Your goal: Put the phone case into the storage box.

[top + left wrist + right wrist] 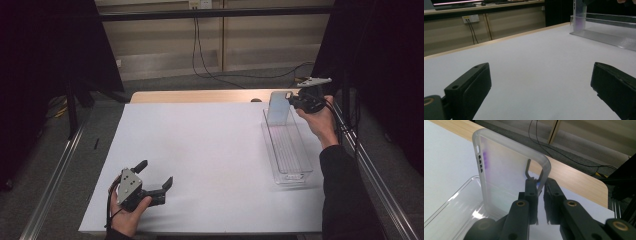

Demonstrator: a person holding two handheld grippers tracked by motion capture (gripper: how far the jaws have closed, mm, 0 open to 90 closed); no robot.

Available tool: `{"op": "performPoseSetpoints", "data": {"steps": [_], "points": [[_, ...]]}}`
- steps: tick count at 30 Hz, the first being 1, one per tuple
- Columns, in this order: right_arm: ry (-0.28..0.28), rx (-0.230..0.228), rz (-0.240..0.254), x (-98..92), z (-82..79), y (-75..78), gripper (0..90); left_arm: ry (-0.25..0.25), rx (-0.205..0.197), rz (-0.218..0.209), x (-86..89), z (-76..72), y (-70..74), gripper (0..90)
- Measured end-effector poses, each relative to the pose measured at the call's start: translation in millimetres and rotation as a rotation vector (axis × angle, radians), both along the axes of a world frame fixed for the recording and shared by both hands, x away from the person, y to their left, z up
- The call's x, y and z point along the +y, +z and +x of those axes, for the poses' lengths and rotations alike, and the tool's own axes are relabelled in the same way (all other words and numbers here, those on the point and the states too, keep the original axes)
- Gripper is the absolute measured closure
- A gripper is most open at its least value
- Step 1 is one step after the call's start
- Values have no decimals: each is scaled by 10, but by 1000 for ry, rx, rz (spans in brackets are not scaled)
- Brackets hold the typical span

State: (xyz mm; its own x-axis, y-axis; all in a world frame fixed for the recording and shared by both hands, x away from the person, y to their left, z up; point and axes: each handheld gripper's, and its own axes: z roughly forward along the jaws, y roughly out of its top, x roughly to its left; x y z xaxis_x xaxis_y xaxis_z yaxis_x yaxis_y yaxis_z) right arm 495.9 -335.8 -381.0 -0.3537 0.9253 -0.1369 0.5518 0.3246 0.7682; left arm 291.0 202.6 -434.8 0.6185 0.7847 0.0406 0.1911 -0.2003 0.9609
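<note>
At the left of the high view, the left gripper [155, 174] rests low on the white table cover [200, 150], near the front edge, and the person's left hand [126, 207] holds it from below. Its two black jaws stand wide apart and there is nothing between them; in the left gripper view the same left gripper [539, 85] shows only the bare white cover between its two pads. A grey three-cornered plate [128, 183] sits on top of this gripper. Going to the right, the middle of the cover is bare, and behind it a strip of the wooden table [195, 96] shows at the far edge. Further right lies a long clear plastic tray [298, 176], with its long side pointing away from the person. At the far end of the tray a translucent phone case [276, 107] stands upright, and its lower end is inside the tray. The right gripper [291, 100] is at the far right, held by the person's right hand [320, 122] in a dark sleeve, and it is closed on the edge of the case. In the right gripper view the jaws of the right gripper [540, 187] pinch the rim of the phone case [504, 170] near one rounded corner, and the clear tray [451, 212] is below the case. The case has a faint purple tint near its side buttons.
</note>
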Motion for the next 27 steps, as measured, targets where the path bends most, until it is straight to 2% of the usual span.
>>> {"op": "performPoseSetpoints", "data": {"steps": [11,20,27], "points": [[-5,8,37,-11,21,-31,809,4,3,-4,1,1,-3,31],[-11,7,55,-15,14,-34,731,4,2,-3,3,2,-2,31],[-26,-7,75,-34,-11,-22,527,8,-1,-12,2,2,4,31]]}}
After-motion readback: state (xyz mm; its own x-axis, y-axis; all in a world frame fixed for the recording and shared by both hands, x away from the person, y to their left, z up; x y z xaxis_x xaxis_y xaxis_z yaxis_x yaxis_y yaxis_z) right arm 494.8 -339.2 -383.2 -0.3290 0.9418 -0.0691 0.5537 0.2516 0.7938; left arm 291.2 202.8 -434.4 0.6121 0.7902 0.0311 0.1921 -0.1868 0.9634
